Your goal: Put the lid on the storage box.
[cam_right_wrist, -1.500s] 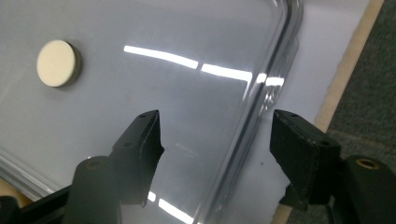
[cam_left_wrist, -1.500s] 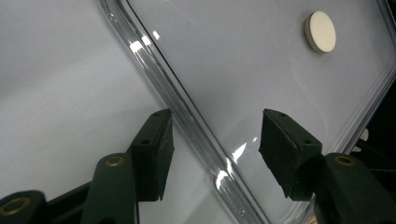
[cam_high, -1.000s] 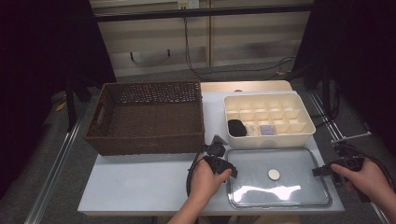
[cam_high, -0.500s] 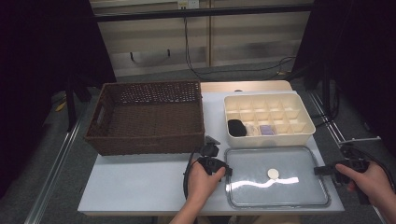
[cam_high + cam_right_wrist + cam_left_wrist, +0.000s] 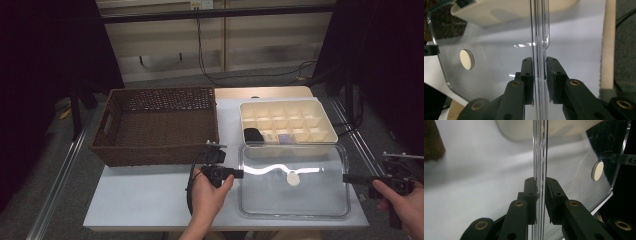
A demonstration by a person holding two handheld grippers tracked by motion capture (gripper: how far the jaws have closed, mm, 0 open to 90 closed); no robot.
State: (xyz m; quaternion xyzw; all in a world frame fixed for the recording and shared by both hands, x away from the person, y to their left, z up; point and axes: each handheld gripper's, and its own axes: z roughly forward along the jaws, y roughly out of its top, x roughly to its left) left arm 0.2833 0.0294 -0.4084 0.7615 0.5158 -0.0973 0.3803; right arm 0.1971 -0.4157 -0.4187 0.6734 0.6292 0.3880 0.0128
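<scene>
1. While the person leans in from the near side of the pale grey table (image 5: pixel 150 200), both grippers have hold of a clear, flat, rectangular plastic lid with rounded corners (image 5: pixel 295 200), one at each short end.
2. The left gripper (image 5: pixel 239 174) comes in at the lid's left edge; seen from its own camera, the two black jaws have just been closing and now pinch the raised rim of the lid (image 5: pixel 539 157) between their pads.
3. The right gripper (image 5: pixel 347 178) takes the opposite edge, and in its own view the jaws, which have also just been closing, stand narrow with the lid's rim (image 5: pixel 539 37) clamped between them.
4. The lid sits at the near right part of the table, its far edge just in front of the cream plastic compartment box (image 5: pixel 320 142), which holds a black object (image 5: pixel 253 135) in its near left cell.
5. A small round off-white disc (image 5: pixel 293 178) shows through the middle of the lid; whether it is stuck on the lid or lies under it I cannot tell.
6. The dark brown woven wicker basket (image 5: pixel 110 125) stands at the far left of the table, well apart from the lid.
</scene>
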